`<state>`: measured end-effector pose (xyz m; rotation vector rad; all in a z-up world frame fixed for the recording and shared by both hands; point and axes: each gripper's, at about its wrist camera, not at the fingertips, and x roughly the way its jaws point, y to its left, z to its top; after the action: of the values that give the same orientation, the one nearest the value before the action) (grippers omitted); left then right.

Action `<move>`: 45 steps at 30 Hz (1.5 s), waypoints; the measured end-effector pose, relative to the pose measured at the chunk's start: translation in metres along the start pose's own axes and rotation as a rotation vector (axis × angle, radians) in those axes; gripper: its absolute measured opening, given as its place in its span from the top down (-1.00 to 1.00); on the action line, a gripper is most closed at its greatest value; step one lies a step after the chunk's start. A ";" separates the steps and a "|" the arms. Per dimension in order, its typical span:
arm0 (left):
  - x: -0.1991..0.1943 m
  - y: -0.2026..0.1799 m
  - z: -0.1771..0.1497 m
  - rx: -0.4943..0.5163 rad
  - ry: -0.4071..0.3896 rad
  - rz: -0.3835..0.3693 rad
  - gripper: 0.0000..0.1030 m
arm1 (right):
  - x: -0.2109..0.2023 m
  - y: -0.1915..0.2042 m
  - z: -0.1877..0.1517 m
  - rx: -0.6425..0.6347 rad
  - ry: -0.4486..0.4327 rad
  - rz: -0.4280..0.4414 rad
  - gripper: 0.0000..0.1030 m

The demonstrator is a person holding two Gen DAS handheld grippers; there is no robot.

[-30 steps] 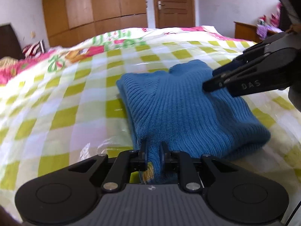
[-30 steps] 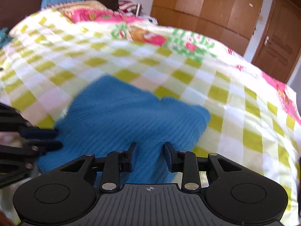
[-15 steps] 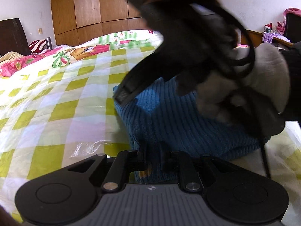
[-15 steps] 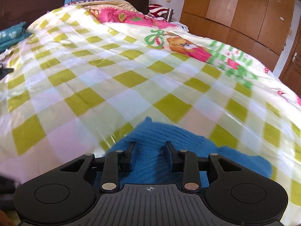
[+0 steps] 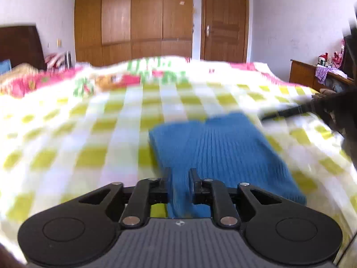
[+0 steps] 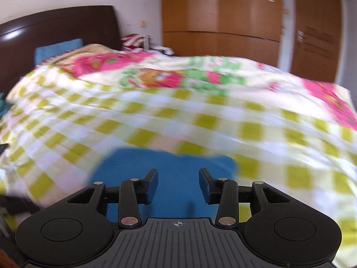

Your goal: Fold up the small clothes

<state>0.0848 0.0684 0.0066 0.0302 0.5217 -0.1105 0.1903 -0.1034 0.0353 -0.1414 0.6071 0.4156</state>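
Note:
A folded blue ribbed knit garment (image 5: 221, 147) lies on the checked bedspread (image 5: 93, 129). My left gripper (image 5: 179, 174) is shut on the garment's near edge, blue cloth pinched between its fingers. My right gripper (image 6: 178, 176) is open and empty, hovering above the same blue garment (image 6: 174, 167). In the left wrist view the right gripper's dark fingers (image 5: 290, 111) show blurred at the right edge, just beyond the garment's far right corner. Both views are motion-blurred.
The bed has a dark wooden headboard (image 6: 55, 29) with pillows and a blue cloth (image 6: 58, 49) by it. A wooden wardrobe (image 5: 133, 17) and door (image 5: 224, 20) stand beyond the bed. A cluttered side cabinet (image 5: 312, 76) is at the right.
My right gripper has pulled back off the garment to the right and now looks out from higher up. My left gripper keeps its hold on the near edge, and its view has tilted up.

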 end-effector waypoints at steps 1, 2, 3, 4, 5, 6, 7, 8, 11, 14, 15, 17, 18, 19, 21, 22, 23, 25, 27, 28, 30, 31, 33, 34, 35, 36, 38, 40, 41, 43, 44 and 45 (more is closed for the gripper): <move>0.006 -0.003 0.008 0.017 -0.009 0.000 0.37 | 0.000 -0.010 -0.007 0.018 0.015 -0.024 0.22; 0.014 -0.005 0.015 0.032 -0.012 -0.002 0.37 | 0.003 -0.020 -0.013 0.044 0.040 -0.033 0.22; 0.025 -0.007 0.021 0.041 -0.011 -0.006 0.37 | 0.009 -0.028 -0.018 0.083 0.069 -0.036 0.22; 0.036 -0.008 0.024 0.047 -0.002 -0.011 0.37 | 0.017 -0.036 -0.023 0.139 0.090 -0.027 0.22; 0.046 -0.010 0.024 0.058 0.013 -0.012 0.37 | 0.027 -0.045 -0.026 0.209 0.108 -0.002 0.22; 0.054 -0.013 0.022 0.068 0.027 -0.018 0.37 | 0.036 -0.055 -0.027 0.283 0.120 0.024 0.22; 0.059 -0.013 0.016 0.078 0.039 -0.026 0.37 | 0.045 -0.063 -0.027 0.349 0.129 0.046 0.22; 0.062 -0.016 0.010 0.087 0.054 -0.028 0.36 | 0.053 -0.071 -0.026 0.408 0.131 0.070 0.20; 0.063 -0.019 -0.006 0.097 0.065 -0.025 0.34 | 0.079 -0.092 -0.024 0.547 0.147 0.168 0.10; 0.060 -0.020 -0.011 0.071 0.057 -0.021 0.33 | 0.104 -0.100 -0.020 0.604 0.165 0.212 0.17; 0.061 -0.020 -0.010 0.069 0.055 -0.016 0.32 | 0.111 -0.099 -0.017 0.599 0.171 0.202 0.29; 0.064 -0.021 -0.009 0.062 0.048 -0.008 0.31 | 0.123 -0.091 -0.008 0.551 0.187 0.183 0.40; 0.066 -0.021 -0.007 0.069 0.045 -0.004 0.29 | 0.128 -0.086 -0.004 0.525 0.185 0.172 0.41; 0.069 -0.020 -0.005 0.073 0.044 -0.001 0.29 | 0.132 -0.081 0.002 0.498 0.183 0.160 0.42; 0.069 -0.018 0.001 0.056 0.055 -0.005 0.29 | 0.139 -0.075 0.009 0.462 0.180 0.140 0.42; 0.066 -0.016 0.003 0.048 0.059 -0.007 0.29 | 0.142 -0.074 0.012 0.457 0.183 0.136 0.41; 0.061 -0.015 0.005 0.048 0.059 -0.001 0.28 | 0.142 -0.073 0.015 0.451 0.186 0.130 0.37; 0.049 -0.013 0.005 0.052 0.054 0.019 0.24 | 0.129 -0.073 0.020 0.433 0.169 0.120 0.36; 0.039 -0.008 0.004 0.031 0.054 0.026 0.22 | 0.103 -0.071 0.021 0.373 0.127 0.107 0.36; 0.035 -0.007 0.003 0.026 0.054 0.034 0.22 | 0.088 -0.068 0.018 0.337 0.113 0.101 0.36; 0.033 -0.009 0.001 0.032 0.057 0.045 0.20 | 0.060 -0.061 0.005 0.288 0.103 0.096 0.36; 0.035 -0.011 0.000 0.038 0.072 0.048 0.20 | 0.048 -0.055 -0.002 0.266 0.107 0.108 0.36; 0.042 -0.017 -0.006 0.065 0.122 0.060 0.16 | 0.029 -0.042 -0.019 0.206 0.115 0.104 0.37; 0.046 -0.018 -0.010 0.070 0.146 0.063 0.14 | 0.021 -0.034 -0.027 0.163 0.107 0.087 0.37; 0.048 -0.017 -0.013 0.064 0.162 0.065 0.12 | 0.014 -0.027 -0.034 0.123 0.101 0.075 0.32; 0.046 -0.016 -0.013 0.049 0.167 0.069 0.10 | 0.011 -0.021 -0.042 0.084 0.104 0.067 0.23; 0.038 -0.017 -0.007 0.038 0.175 0.079 0.10 | 0.013 -0.012 -0.052 0.026 0.135 0.034 0.23; 0.028 -0.023 -0.005 0.059 0.164 0.090 0.09 | 0.006 -0.008 -0.055 0.019 0.123 0.026 0.23; 0.024 -0.027 -0.007 0.063 0.170 0.095 0.08 | 0.000 -0.006 -0.055 0.027 0.106 0.033 0.23; 0.023 -0.031 -0.013 0.064 0.202 0.101 0.07 | -0.011 -0.003 -0.059 0.044 0.087 0.047 0.23; 0.023 -0.033 -0.018 0.066 0.215 0.104 0.05 | -0.013 0.000 -0.062 0.038 0.084 0.035 0.23; 0.025 -0.034 -0.021 0.065 0.233 0.106 0.03 | -0.014 0.001 -0.067 0.035 0.093 0.021 0.22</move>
<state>0.0916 0.0336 -0.0240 0.1358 0.7476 -0.0199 0.1446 -0.1235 -0.0113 -0.1214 0.7073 0.4204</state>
